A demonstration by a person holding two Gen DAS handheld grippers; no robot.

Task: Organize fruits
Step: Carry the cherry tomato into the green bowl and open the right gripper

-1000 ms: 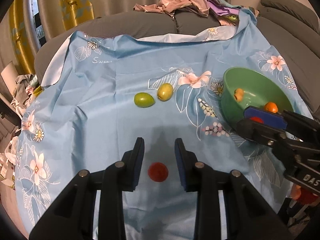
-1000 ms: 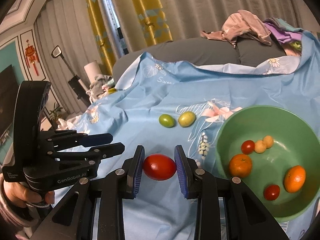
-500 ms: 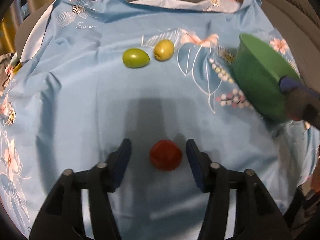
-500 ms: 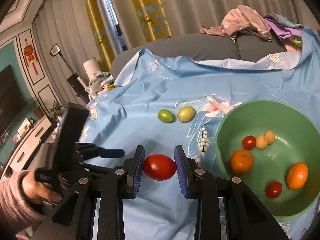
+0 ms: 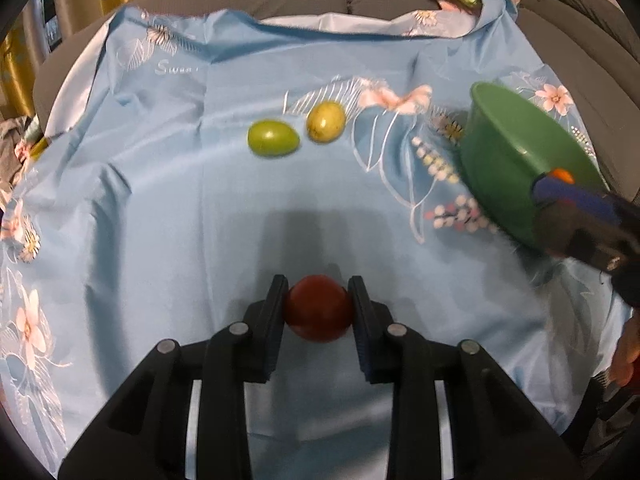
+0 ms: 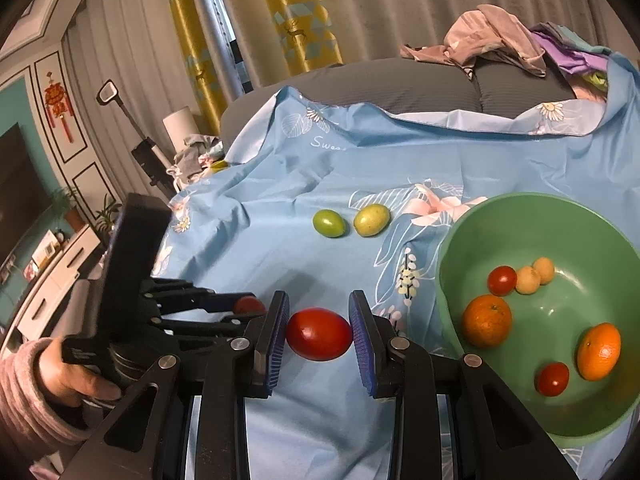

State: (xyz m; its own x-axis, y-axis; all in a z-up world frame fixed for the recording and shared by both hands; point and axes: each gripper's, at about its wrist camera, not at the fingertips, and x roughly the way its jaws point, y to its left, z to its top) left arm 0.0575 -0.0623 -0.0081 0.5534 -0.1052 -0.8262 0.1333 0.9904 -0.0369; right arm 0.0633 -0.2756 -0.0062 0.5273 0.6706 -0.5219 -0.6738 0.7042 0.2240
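Observation:
In the left wrist view, my left gripper [image 5: 318, 286] points down at the blue flowered cloth [image 5: 168, 208]. Its jaws are closing, and the pads press both sides of a red tomato [image 5: 318, 312] that lies on the cloth. My right gripper [image 6: 318, 300] is shut on a second, oval red tomato [image 6: 319, 334], held just left of the green bowl [image 6: 460, 236]. The bowl holds several small fruits, among them an orange [image 6: 486, 320]. A green fruit [image 6: 329, 223] and a yellow-green fruit [image 6: 371, 220] lie side by side further back on the cloth.
A hand in a pink sleeve [image 6: 24, 400] holds the left gripper [image 6: 240, 308] at the lower left of the right wrist view. Grey sofa cushions [image 6: 400, 84] with piled clothes [image 6: 492, 40] stand behind the cloth. Curtains hang beyond them.
My left gripper came down over the red tomato on the cloth, spread wider around it, then closed onto it. The right gripper has kept still with its tomato.

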